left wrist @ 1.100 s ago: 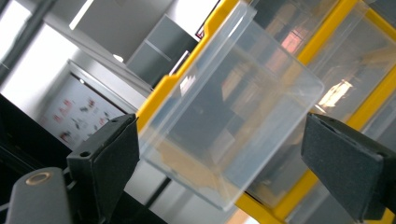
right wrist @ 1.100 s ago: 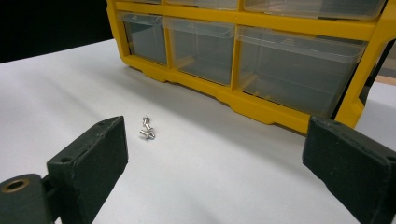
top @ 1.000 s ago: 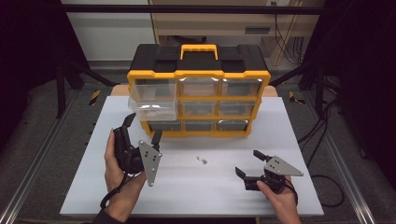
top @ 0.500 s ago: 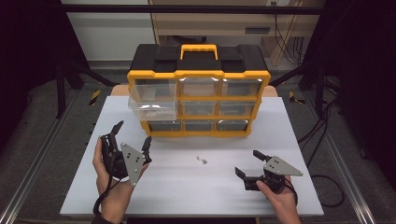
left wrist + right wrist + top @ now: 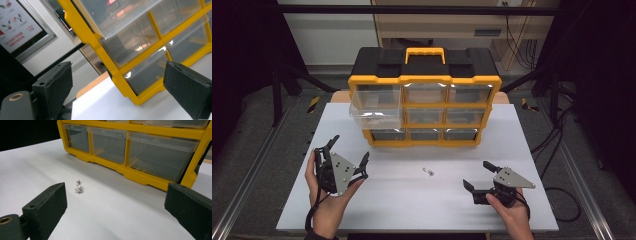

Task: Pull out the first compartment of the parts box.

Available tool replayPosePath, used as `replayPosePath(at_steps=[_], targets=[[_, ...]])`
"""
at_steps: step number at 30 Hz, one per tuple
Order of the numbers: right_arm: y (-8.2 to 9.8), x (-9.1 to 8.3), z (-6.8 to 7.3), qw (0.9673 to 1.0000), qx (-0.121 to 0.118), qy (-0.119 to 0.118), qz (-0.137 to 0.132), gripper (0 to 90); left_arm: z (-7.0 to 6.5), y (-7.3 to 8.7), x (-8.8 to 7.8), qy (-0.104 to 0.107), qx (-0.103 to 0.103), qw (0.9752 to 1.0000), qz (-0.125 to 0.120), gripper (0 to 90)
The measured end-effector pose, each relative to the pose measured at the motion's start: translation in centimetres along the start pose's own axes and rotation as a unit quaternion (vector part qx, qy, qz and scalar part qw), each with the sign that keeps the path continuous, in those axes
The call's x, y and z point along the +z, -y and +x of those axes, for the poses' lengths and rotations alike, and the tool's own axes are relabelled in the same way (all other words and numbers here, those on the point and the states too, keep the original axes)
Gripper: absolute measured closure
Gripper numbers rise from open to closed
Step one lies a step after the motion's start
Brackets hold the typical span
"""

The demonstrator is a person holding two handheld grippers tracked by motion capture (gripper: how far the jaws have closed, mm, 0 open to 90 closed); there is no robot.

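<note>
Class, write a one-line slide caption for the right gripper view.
Open right gripper faces small metal screws lying on the white table before a yellow drawer cabinet.

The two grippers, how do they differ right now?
The left gripper is lifted and tipped up, its jaws aimed at the organizer and its pulled-out drawer; the right gripper lies low near the table, jaws aimed toward the screws. The left is nearer the organizer. Both are open, hand-held and holding nothing.
</note>
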State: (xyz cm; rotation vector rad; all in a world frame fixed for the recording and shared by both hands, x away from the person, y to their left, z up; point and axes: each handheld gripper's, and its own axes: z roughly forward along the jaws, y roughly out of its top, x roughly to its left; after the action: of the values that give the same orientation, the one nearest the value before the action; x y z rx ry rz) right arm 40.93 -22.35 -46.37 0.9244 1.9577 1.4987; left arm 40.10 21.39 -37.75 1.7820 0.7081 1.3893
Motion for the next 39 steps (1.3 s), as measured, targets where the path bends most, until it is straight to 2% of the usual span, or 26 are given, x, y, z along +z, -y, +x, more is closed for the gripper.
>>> replayPosePath(at_steps=[6,9,16,20,24,26,28,29,31,33,35,37,38,39], targets=[[0.0,0.0,-0.1,1.0000,-0.002,0.003,0.003,4.8,-0.2,0.5,0.0,0.015,-0.006,0.9999,0.001,7.5],[0.1,0.0,-0.1,1.0000,-0.003,0.003,0.002,5.1,-0.3,1.0,0.3,0.030,-0.021,0.9993,0.005,6.4],[-0.1,-0.1,-0.1,1.0000,0.001,0.001,0.001,4.1,-0.4,2.2,0.9,0.043,-0.030,0.9986,0.012,3.3],[-0.2,-0.2,0.0,1.0000,0.000,0.004,0.006,3.9,-0.8,3.1,1.4,0.055,-0.026,0.9980,0.015,2.7],[-0.2,0.0,0.1,0.9999,-0.002,0.004,0.011,3.9,-1.0,3.9,1.7,0.070,-0.053,0.9961,0.009,2.7],[-0.2,0.1,0.3,0.9999,-0.003,0.002,0.016,4.0,-1.0,4.3,1.8,0.078,-0.054,0.9955,0.004,2.7],[-0.1,0.2,0.3,0.9998,-0.007,0.002,0.021,4.0,-1.0,4.6,1.8,0.084,-0.064,0.9944,-0.005,2.7],[-0.2,0.2,0.5,0.9996,-0.001,0.003,0.028,4.2,-1.0,4.7,1.9,0.087,-0.067,0.9940,-0.009,2.7],[-0.3,0.4,0.5,0.9989,0.003,0.008,0.046,4.6,-1.1,4.9,1.8,0.080,-0.049,0.9956,-0.005,2.5],[-0.4,0.5,0.7,0.9981,0.004,0.015,0.060,4.9,-1.3,5.2,1.9,0.086,-0.055,0.9948,-0.005,2.1],[-0.6,0.6,0.7,0.9973,-0.001,0.021,0.070,5.2,-1.5,5.6,2.0,0.094,-0.051,0.9943,0.003,2.0],[-0.9,0.9,0.7,0.9965,0.000,0.024,0.080,6.2,-1.5,5.8,2.1,0.098,-0.054,0.9938,0.000,2.0],[-1.1,1.0,0.7,0.9961,0.006,0.027,0.084,6.7,-1.5,6.0,2.1,0.100,-0.065,0.9928,0.000,2.0],[-1.4,1.1,0.7,0.9956,0.010,0.028,0.089,7.3,-1.4,6.1,2.1,0.101,-0.069,0.9924,-0.001,1.9]])
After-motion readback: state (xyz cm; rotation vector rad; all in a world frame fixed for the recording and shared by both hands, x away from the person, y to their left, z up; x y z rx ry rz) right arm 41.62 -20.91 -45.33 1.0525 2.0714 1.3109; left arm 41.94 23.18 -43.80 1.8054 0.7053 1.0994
